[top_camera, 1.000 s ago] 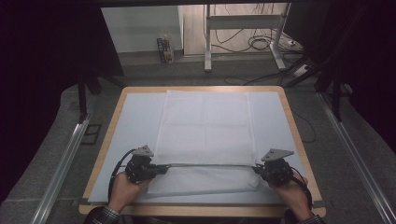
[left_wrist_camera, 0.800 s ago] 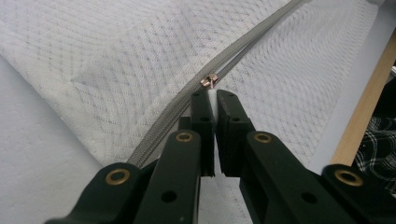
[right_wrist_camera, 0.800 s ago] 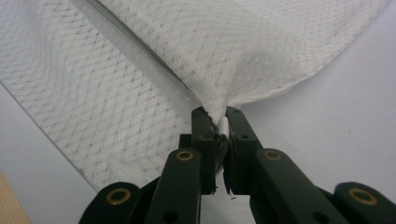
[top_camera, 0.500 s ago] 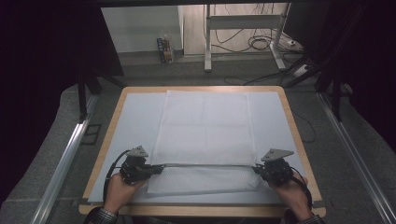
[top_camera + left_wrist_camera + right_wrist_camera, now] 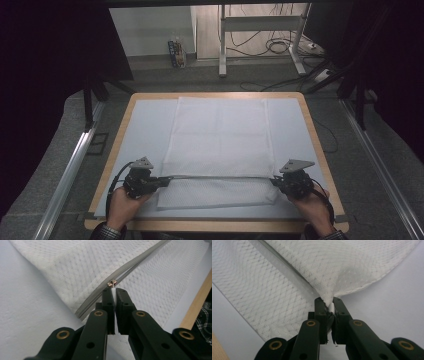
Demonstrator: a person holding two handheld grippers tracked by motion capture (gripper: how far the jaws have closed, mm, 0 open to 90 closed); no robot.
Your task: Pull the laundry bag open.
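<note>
- A white mesh cover (image 5: 218,145) lies flat on the light blue table (image 5: 145,125), in the middle, and its near part is folded up along a grey zipper (image 5: 220,176).
- The left gripper (image 5: 159,182) sits at the near left corner of the cover. Its jaws are closed narrow on a white bit of the cover (image 5: 114,293), just beside the small metal zipper pull (image 5: 112,283).
- The right gripper (image 5: 276,182) sits at the near right corner. Its jaws pinch the corner of the cover (image 5: 329,302) (the cloth bunches to a point there).
- The zipper line runs straight between both grippers.
- The wooden edge (image 5: 320,150) of the table frames the blue surface.
</note>
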